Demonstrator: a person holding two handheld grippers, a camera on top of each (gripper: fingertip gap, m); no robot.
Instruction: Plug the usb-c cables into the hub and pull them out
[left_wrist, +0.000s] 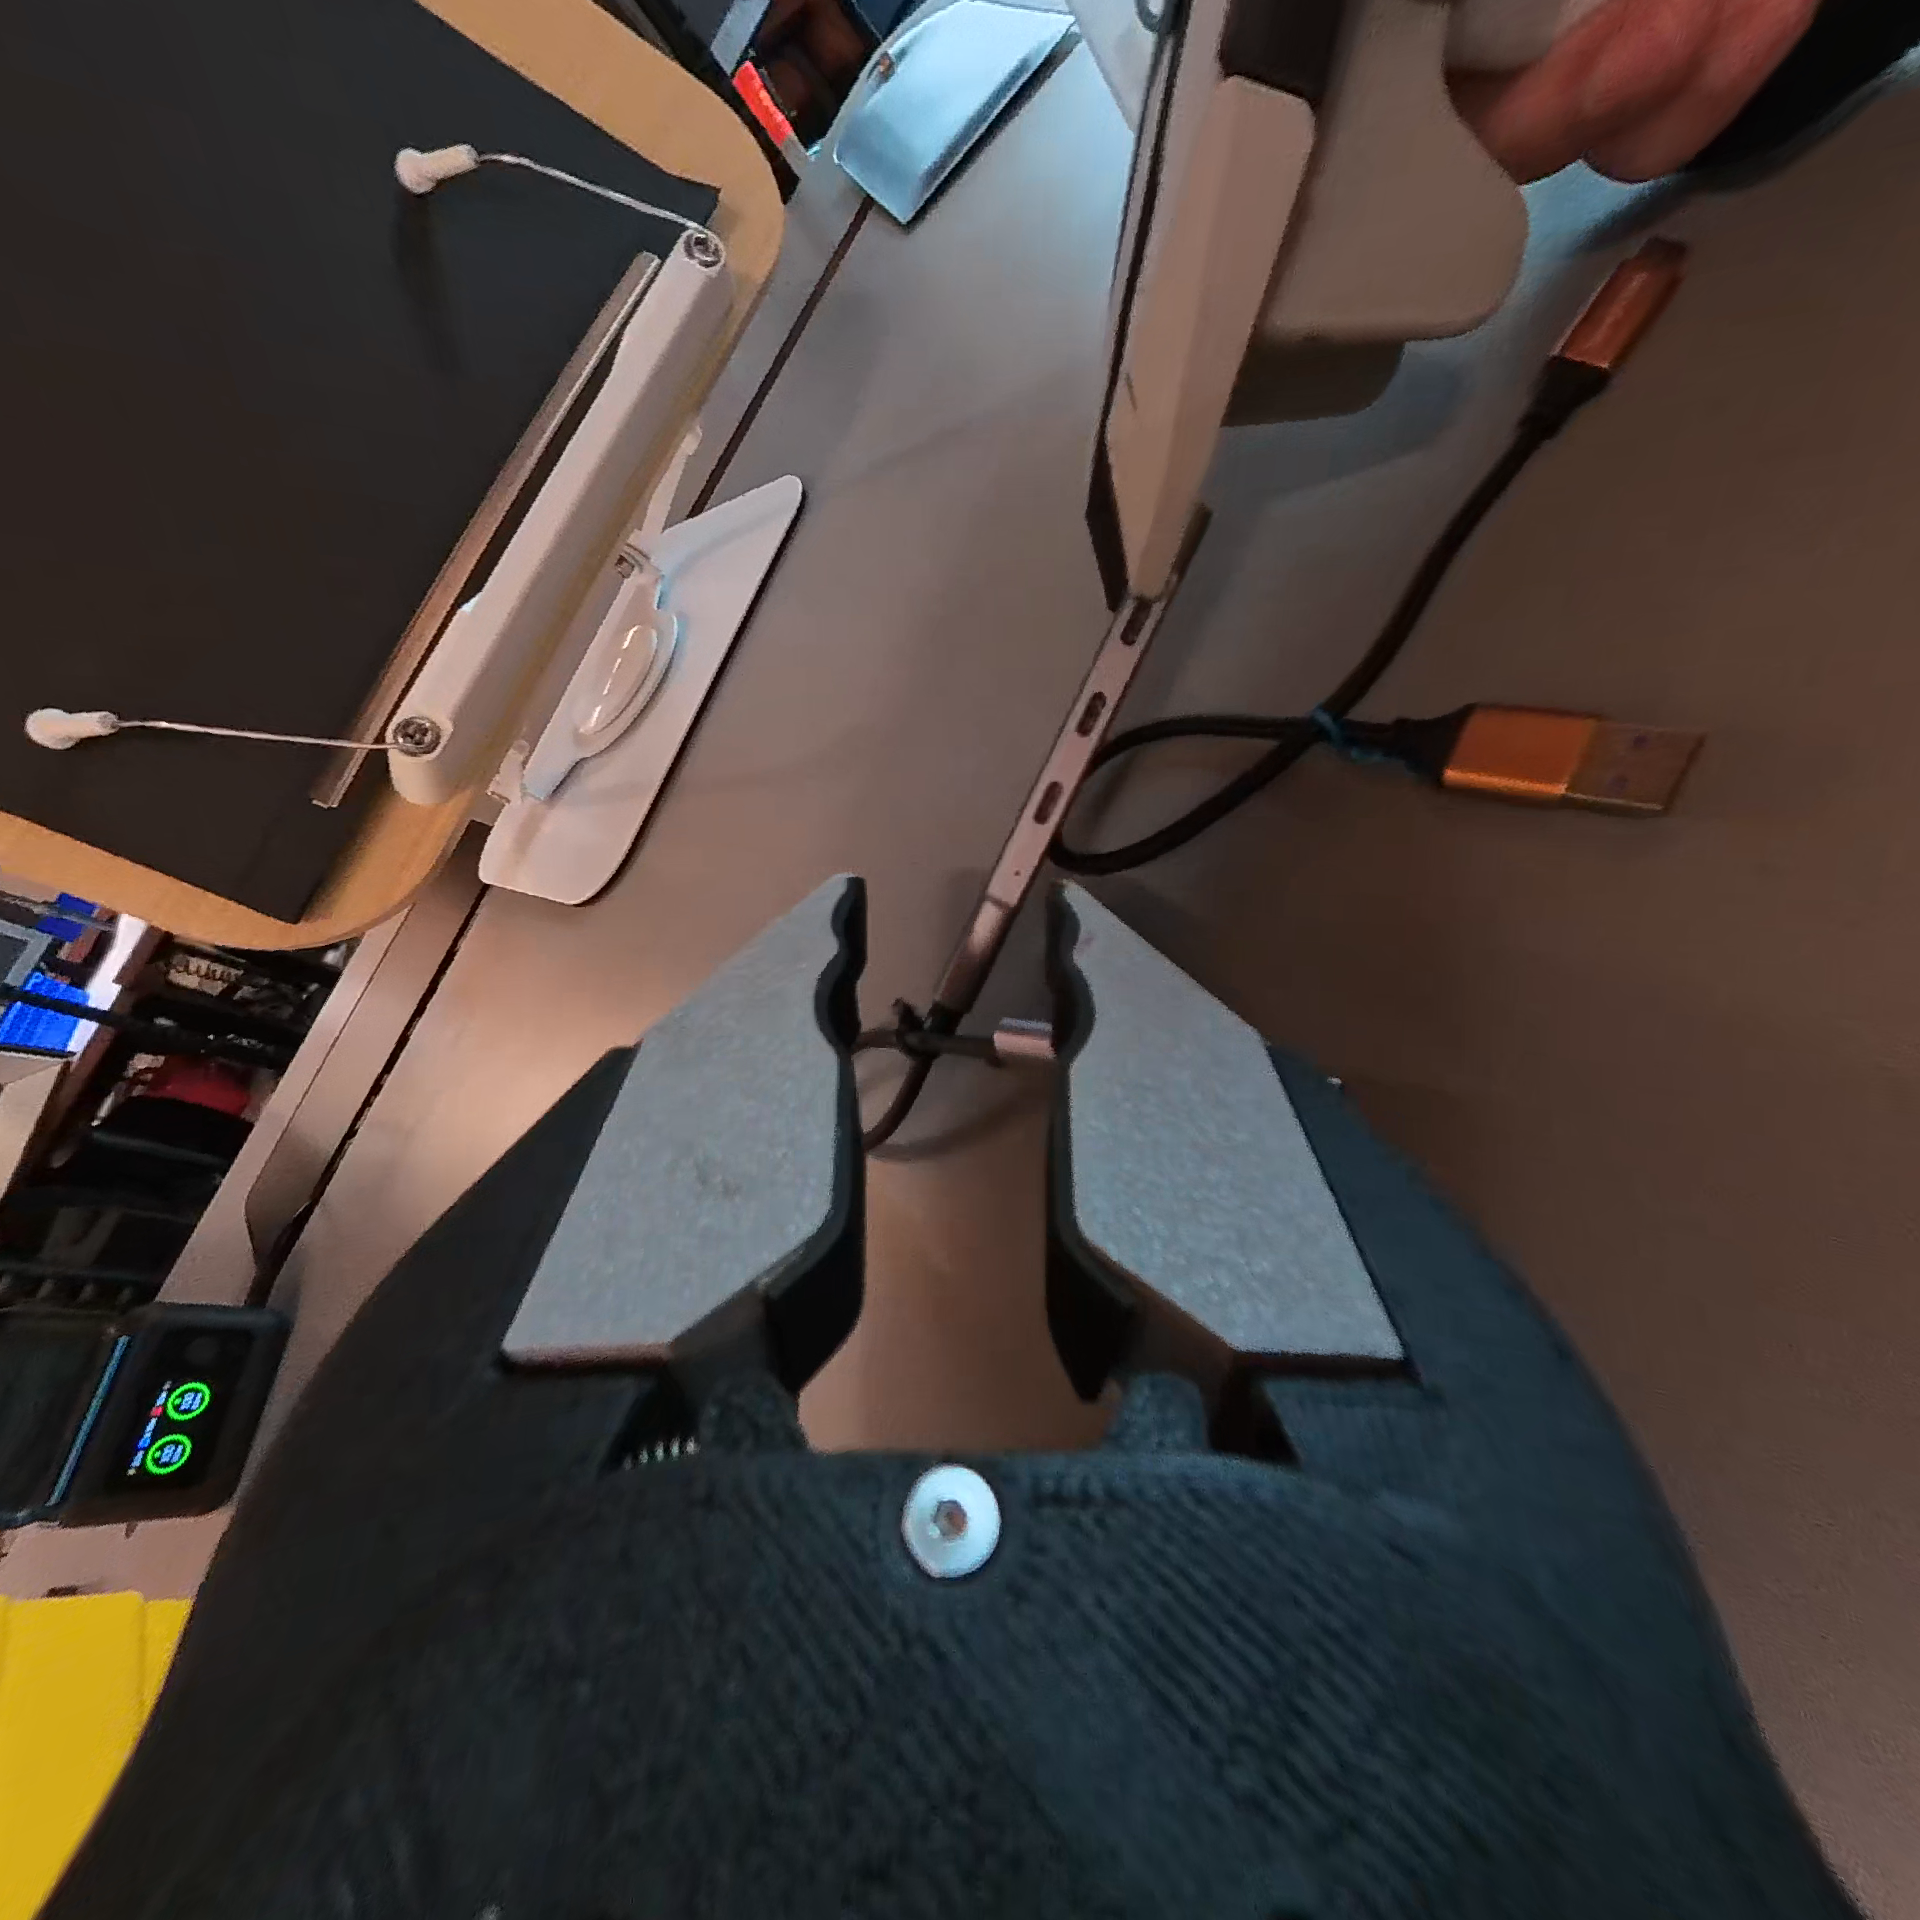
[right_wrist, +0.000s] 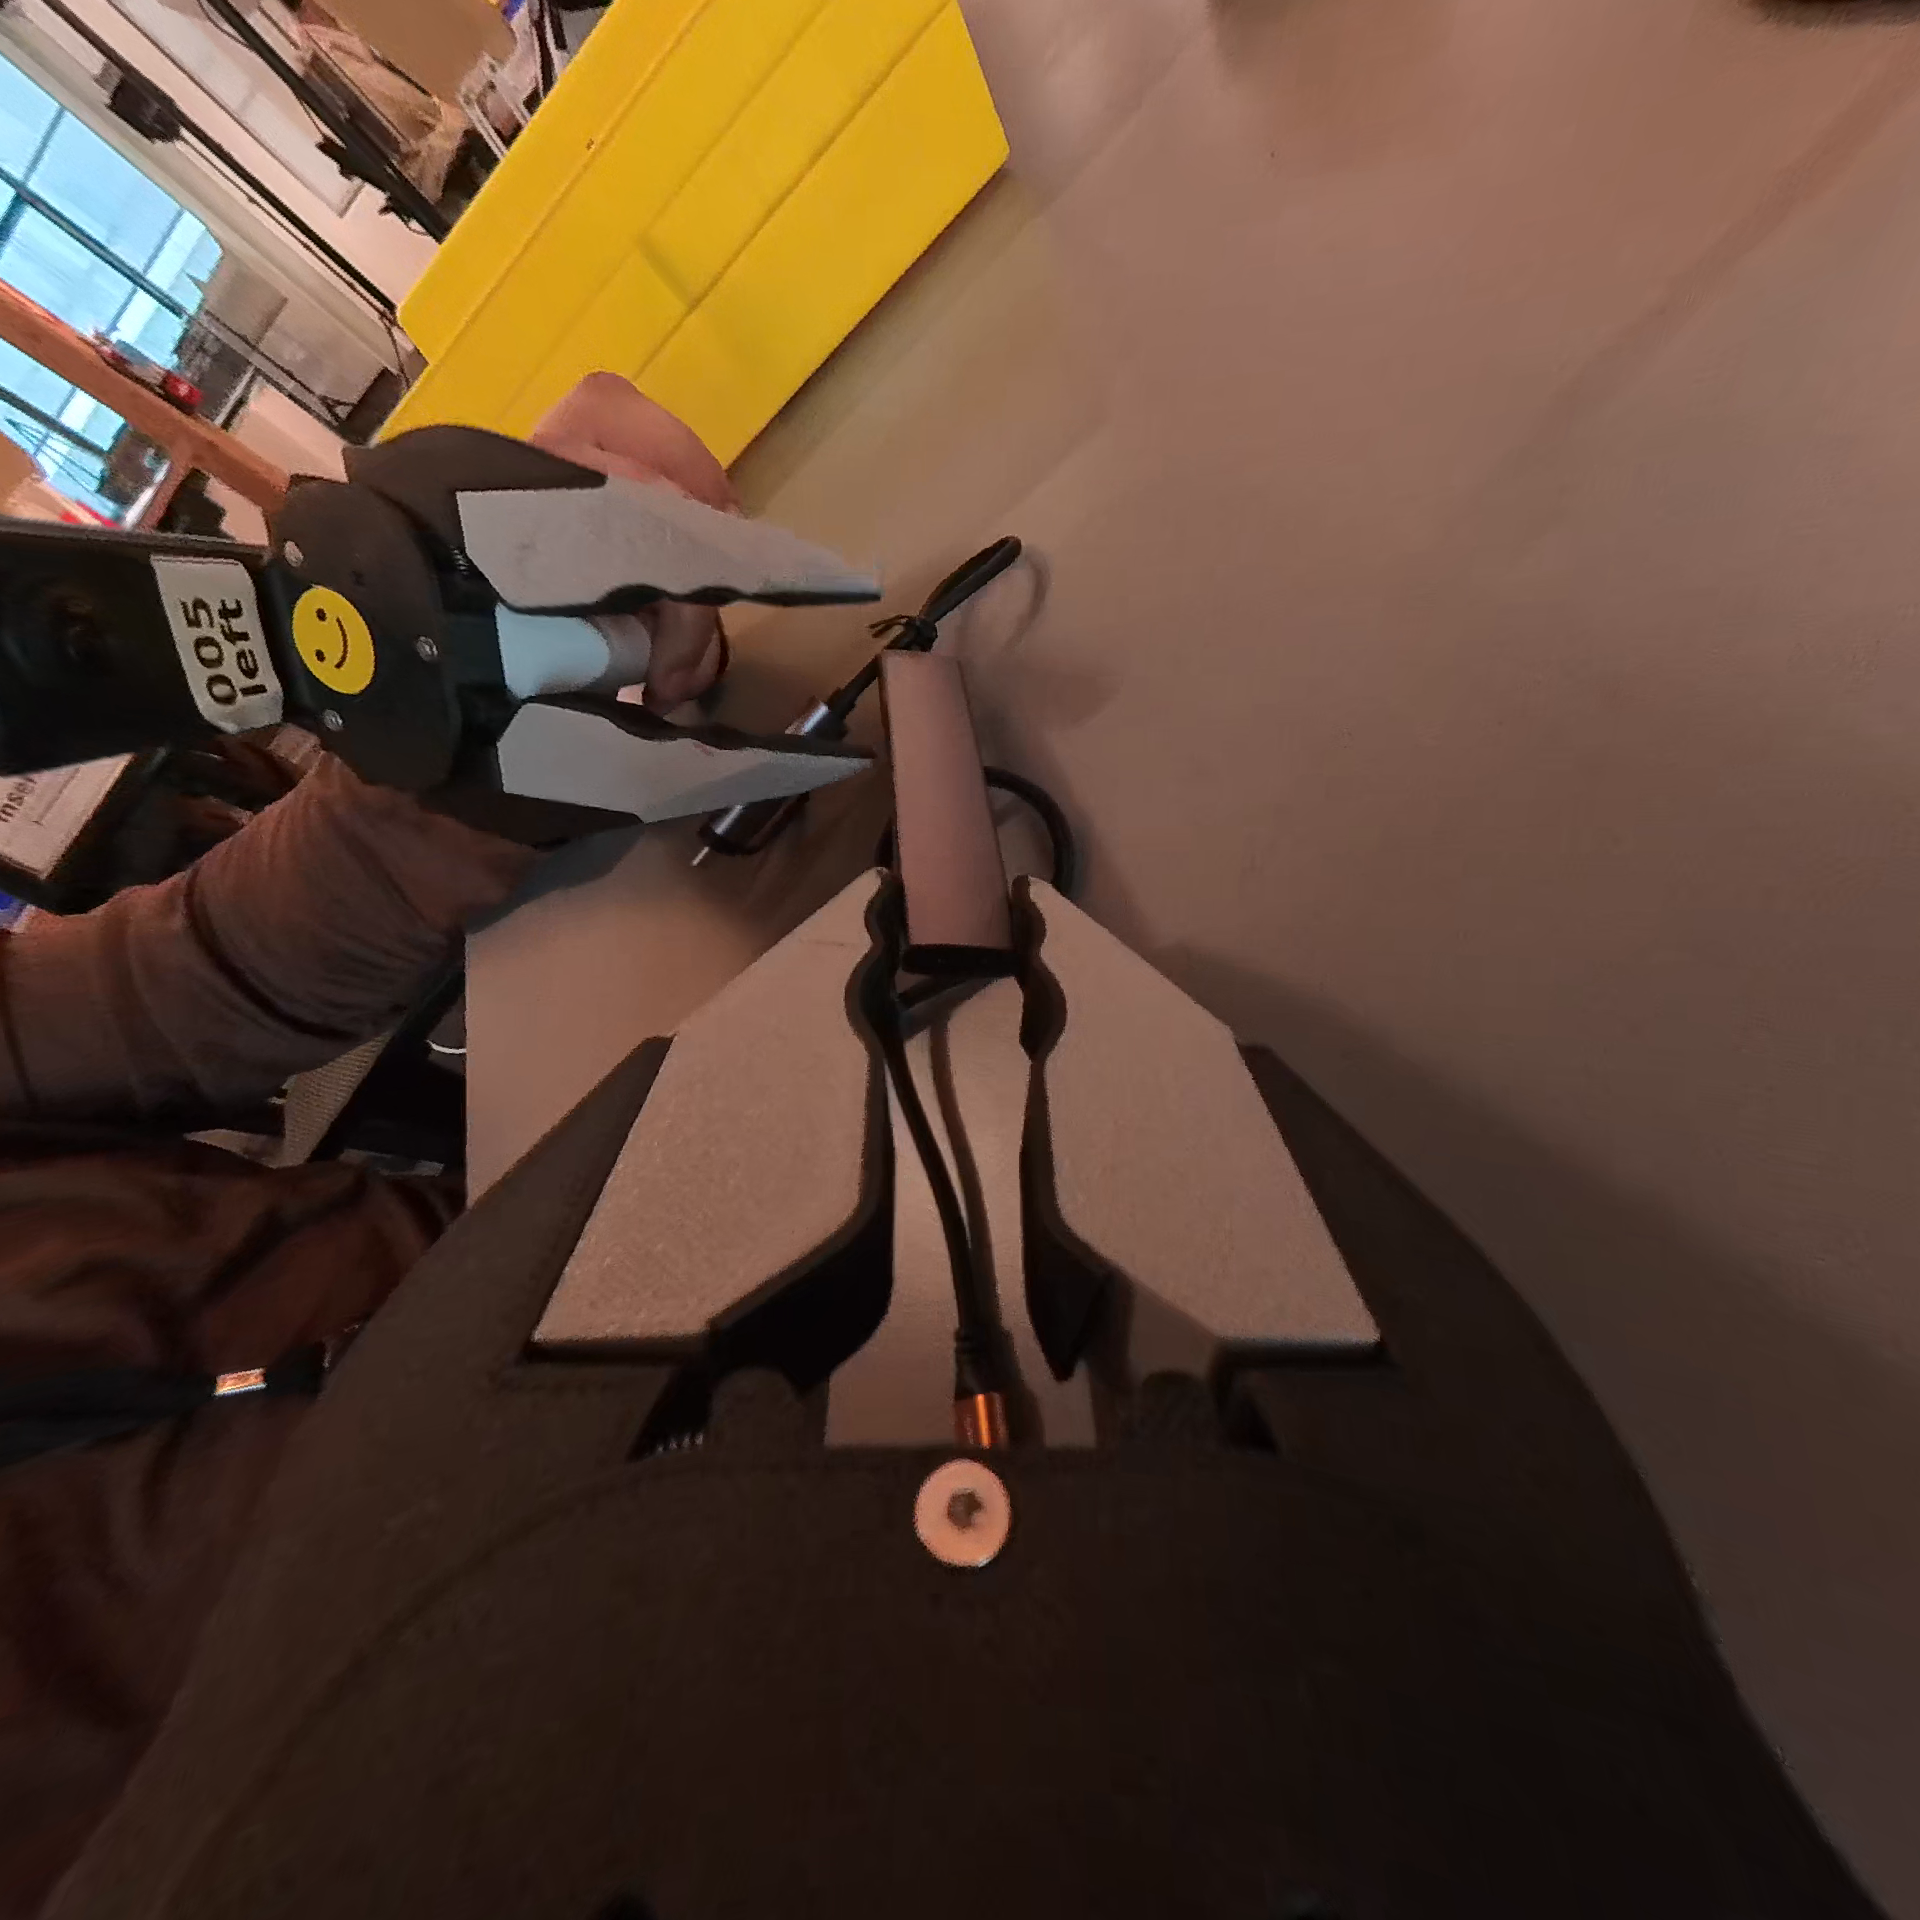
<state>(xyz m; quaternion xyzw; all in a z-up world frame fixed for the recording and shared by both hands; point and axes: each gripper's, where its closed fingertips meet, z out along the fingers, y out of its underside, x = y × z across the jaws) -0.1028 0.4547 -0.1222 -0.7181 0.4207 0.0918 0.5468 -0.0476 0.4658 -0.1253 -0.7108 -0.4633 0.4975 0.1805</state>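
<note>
The slim grey hub lies along the tan table. My right gripper is shut on its far end; it also shows at the top of the left wrist view. My left gripper is open, its tips on either side of the hub's near end and its tied lead, whose grey plug lies beside one finger. It also shows in the right wrist view. A black looped cable with orange plugs lies beside the hub. No plug sits in the side ports that show.
A black board with a wooden rim and a white clip stand stands left of the hub. A yellow box and a small lit device sit by the table edge. A person's sleeve is behind the left gripper.
</note>
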